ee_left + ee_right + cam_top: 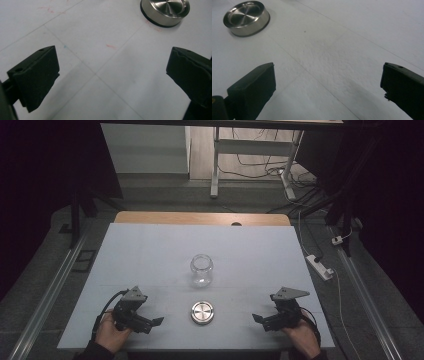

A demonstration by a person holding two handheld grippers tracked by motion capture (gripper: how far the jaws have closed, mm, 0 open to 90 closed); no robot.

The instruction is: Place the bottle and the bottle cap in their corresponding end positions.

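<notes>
A clear glass jar [201,270] stands upright and uncapped in the middle of the white table [150,250]. In front of it lies a round metal lid [202,312], also seen at the top of the left gripper view as the lid [165,11] and at the upper left of the right gripper view as the lid [246,17]. My left gripper [152,322] rests near the front left edge, open and empty, pointing toward the lid. My right gripper [259,320] sits at the front right, open too, with nothing between its jaws. Bare table shows between the jaws of my left gripper [112,75] and my right gripper [327,85].
A wooden strip [200,218] runs along the table's far edge. Beyond it stand a white desk frame [217,165] and loose cables on the floor. A power strip [320,266] lies on the floor to the right. Metal rails [45,305] flank the table.
</notes>
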